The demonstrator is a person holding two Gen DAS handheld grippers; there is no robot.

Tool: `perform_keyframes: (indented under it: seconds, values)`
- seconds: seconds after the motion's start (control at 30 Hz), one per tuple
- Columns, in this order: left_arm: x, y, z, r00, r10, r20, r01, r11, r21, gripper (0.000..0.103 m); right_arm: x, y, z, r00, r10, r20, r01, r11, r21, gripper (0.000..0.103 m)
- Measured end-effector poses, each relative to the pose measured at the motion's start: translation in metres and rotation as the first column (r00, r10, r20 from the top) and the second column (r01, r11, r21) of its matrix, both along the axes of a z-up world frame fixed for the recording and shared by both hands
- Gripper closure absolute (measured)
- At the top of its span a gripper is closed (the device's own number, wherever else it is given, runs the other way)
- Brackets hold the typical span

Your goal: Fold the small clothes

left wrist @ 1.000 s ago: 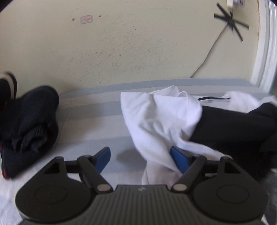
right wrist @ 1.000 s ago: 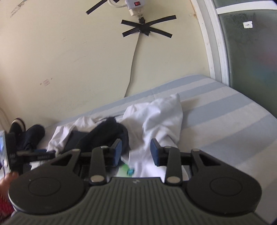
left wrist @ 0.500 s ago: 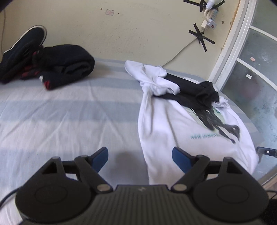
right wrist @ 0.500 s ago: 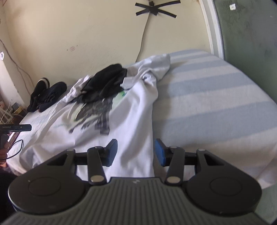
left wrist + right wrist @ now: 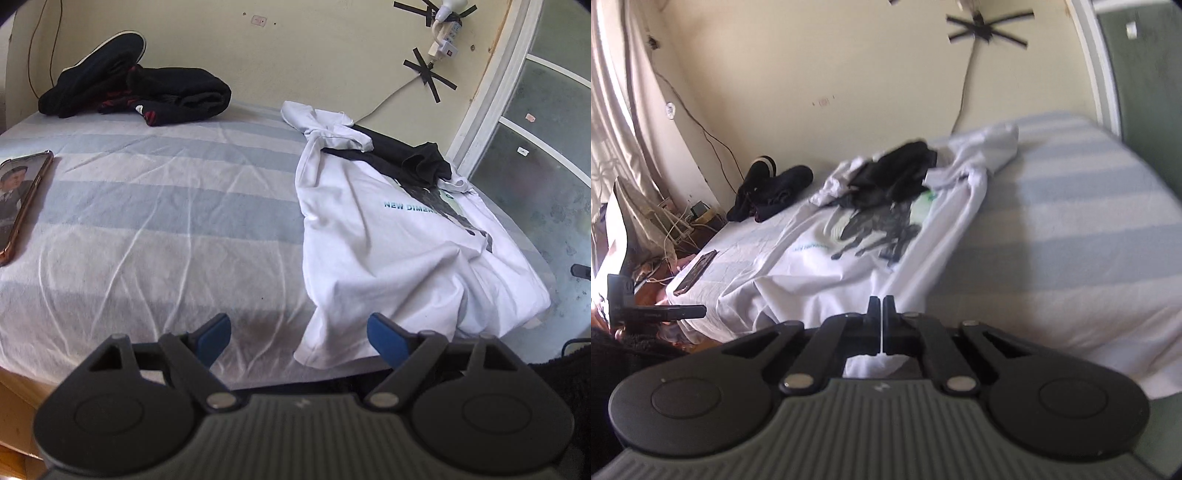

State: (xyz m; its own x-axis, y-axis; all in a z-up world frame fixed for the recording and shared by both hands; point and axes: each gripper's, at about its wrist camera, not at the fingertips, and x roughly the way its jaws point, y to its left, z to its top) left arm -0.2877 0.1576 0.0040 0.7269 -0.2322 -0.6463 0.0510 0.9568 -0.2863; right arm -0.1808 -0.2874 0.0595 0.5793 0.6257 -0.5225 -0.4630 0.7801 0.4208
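Observation:
A white printed T-shirt [image 5: 399, 254] lies spread on the striped bed, its hem hanging over the near edge; it also shows in the right wrist view [image 5: 857, 254]. A black garment [image 5: 410, 160] lies crumpled on its upper part, seen too in the right wrist view [image 5: 894, 177]. My left gripper [image 5: 299, 334] is open and empty, just short of the hem's left corner. My right gripper [image 5: 882, 321] is shut on the shirt's hem at the bed's near edge; white cloth shows between and below its jaws.
A pile of dark clothes with a shoe [image 5: 136, 92] sits at the bed's far left by the wall. A phone [image 5: 22, 206] lies at the left edge. A window frame [image 5: 484, 92] and a taped power strip [image 5: 443, 29] are on the right. Clutter and cables [image 5: 665, 229] lie on the floor.
Both grippers have pulled back toward the bed's near edge, drawing the white shirt out flat. My right gripper has closed on the hem; the left stays open.

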Motion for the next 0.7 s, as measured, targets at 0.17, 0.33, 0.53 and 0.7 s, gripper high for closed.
perform_keyframes:
  seconds: [0.17, 0.33, 0.53, 0.7]
  values:
    - [0.008, 0.000, -0.009, 1.000, -0.017, -0.022, 0.017, 1.000, -0.020, 0.015, -0.008, -0.038, -0.008, 0.983, -0.176, -0.050, 0.175, 0.984, -0.030, 0.089]
    - [0.019, -0.010, -0.011, 0.997, -0.067, -0.027, 0.066, 0.997, -0.026, 0.012, -0.020, -0.019, -0.040, 0.993, -0.090, -0.078, 0.082, 0.992, -0.094, 0.028]
    - [0.032, -0.034, -0.019, 0.986, -0.157, -0.054, 0.156, 0.987, -0.034, 0.029, 0.000, 0.002, -0.066, 0.988, -0.028, -0.151, 0.010, 0.993, -0.121, 0.028]
    - [0.042, -0.042, -0.028, 0.966, -0.215, -0.141, 0.209, 0.976, -0.057, 0.099, 0.020, 0.013, -0.081, 0.984, 0.011, -0.180, -0.023, 0.998, -0.062, 0.061]
